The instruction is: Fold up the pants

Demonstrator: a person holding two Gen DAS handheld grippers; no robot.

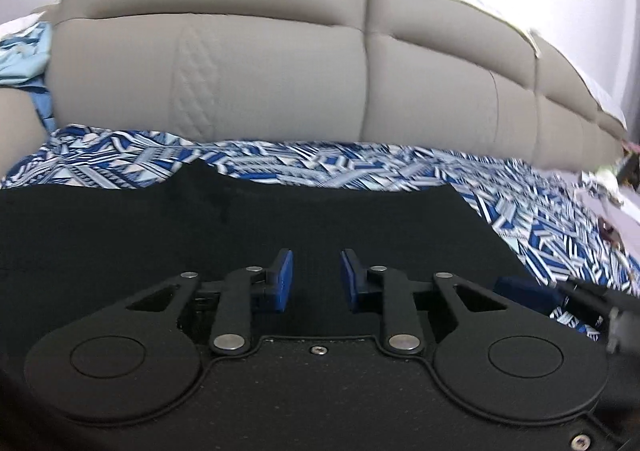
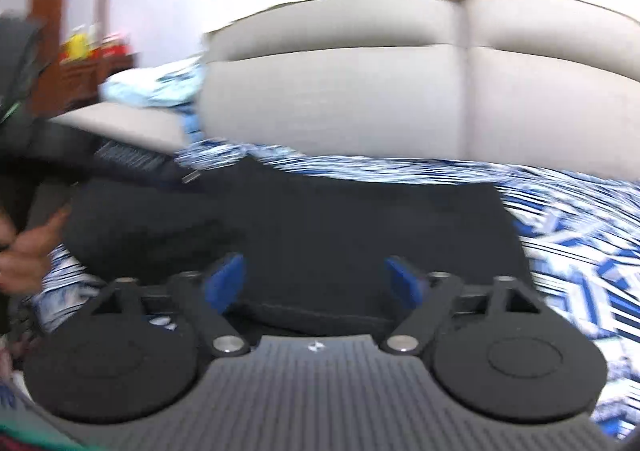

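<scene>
Black fabric pants (image 1: 248, 227) lie flat on the blue-white geometric-print bedsheet (image 1: 360, 163), below the padded beige headboard (image 1: 280, 71). Left gripper (image 1: 316, 277): jaws narrowly apart, nothing held. Right gripper (image 2: 316, 279): jaws wide, empty, over pants' near edge.

No legible text or labels.

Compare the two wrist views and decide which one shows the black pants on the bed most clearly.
The left wrist view shows the black pants best: sharp, spread flat on the patterned bedsheet, with the far edge and right corner plain. The right wrist view shows them too, but smeared by motion blur, with the near edge visible.
</scene>
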